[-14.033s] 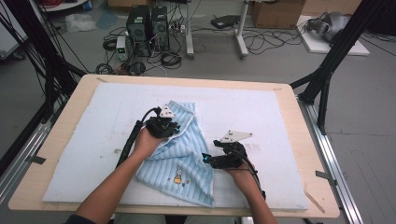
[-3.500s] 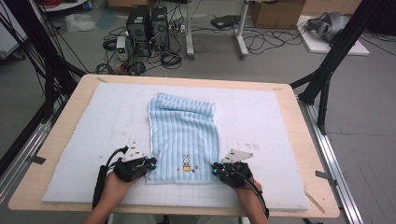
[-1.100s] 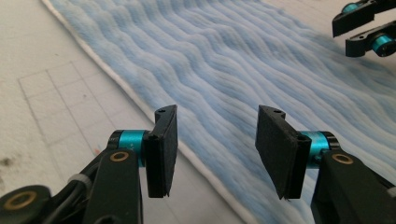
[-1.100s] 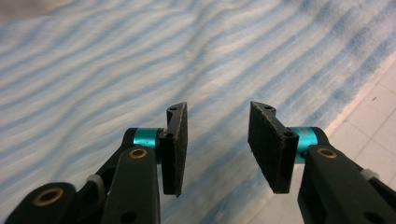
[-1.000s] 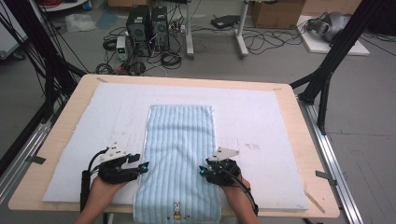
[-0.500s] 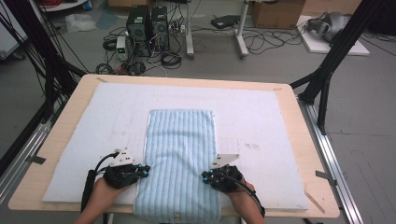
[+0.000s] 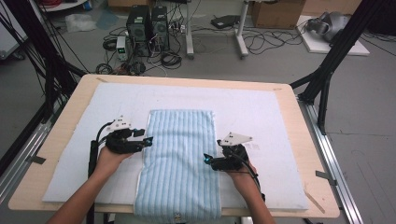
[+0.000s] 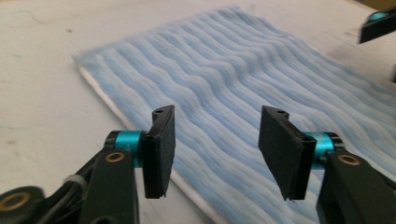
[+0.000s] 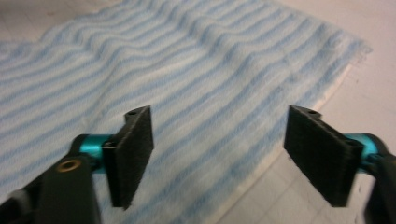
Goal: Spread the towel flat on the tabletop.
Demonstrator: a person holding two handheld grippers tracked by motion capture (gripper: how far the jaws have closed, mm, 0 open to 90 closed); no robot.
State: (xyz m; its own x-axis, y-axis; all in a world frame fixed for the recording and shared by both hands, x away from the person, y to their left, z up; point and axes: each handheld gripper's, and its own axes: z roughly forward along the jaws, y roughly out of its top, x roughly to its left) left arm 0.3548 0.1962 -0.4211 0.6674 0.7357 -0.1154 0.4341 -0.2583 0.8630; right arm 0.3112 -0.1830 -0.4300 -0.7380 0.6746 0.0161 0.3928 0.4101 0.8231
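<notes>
A blue and white striped towel (image 7: 180, 158) lies flat and lengthwise down the middle of the white mat (image 7: 261, 116), its near end hanging over the table's front edge. My left gripper (image 7: 144, 137) hovers at the towel's left edge, open and holding nothing. In the left gripper view the left gripper (image 8: 215, 140) frames the towel (image 8: 243, 88) between its pads. My right gripper (image 7: 208, 159) sits at the towel's right edge, also open and holding nothing. In the right gripper view the right gripper (image 9: 219, 144) hangs just above the striped cloth (image 9: 187, 74).
The mat covers a wooden table (image 7: 308, 154) with bare wood along its borders. Black frame legs (image 7: 327, 70) stand at the right, and computer towers (image 7: 147, 21) and cables lie on the floor beyond the far edge.
Both grippers have moved away from the near edge, up along the towel's sides. The towel, earlier bunched and then stretched out, now lies flat and released.
</notes>
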